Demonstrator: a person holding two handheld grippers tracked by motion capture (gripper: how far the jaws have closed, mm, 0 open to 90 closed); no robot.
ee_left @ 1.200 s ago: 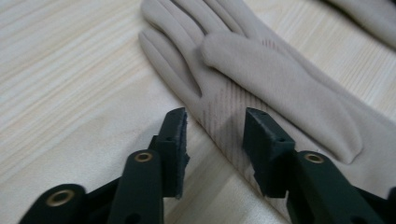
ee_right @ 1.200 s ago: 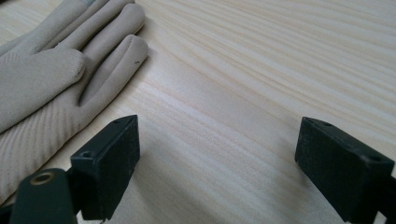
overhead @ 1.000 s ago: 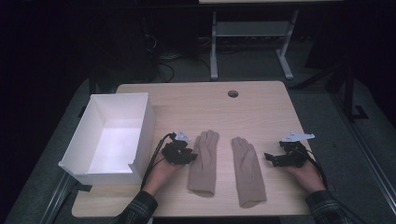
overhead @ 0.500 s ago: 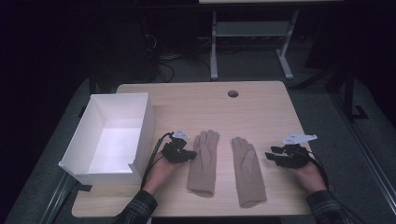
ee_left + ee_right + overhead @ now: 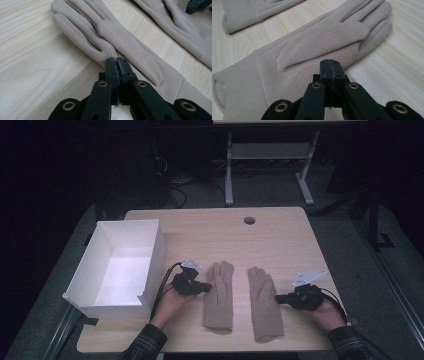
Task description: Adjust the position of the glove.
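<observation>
High view: your left gripper (image 5: 204,287) sits just left of the left glove (image 5: 219,296), right gripper (image 5: 278,298) at the right glove (image 5: 263,303); both soft beige knit, flat, fingers far. White box (image 5: 152,251) at left edge.
Left gripper view: jaws pressed together at glove's edge, nothing pinched.
Right gripper view: jaws pressed together, over glove's edge.

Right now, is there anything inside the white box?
No, in the high view the white box beside the two gloves shows a bare white bottom.
</observation>
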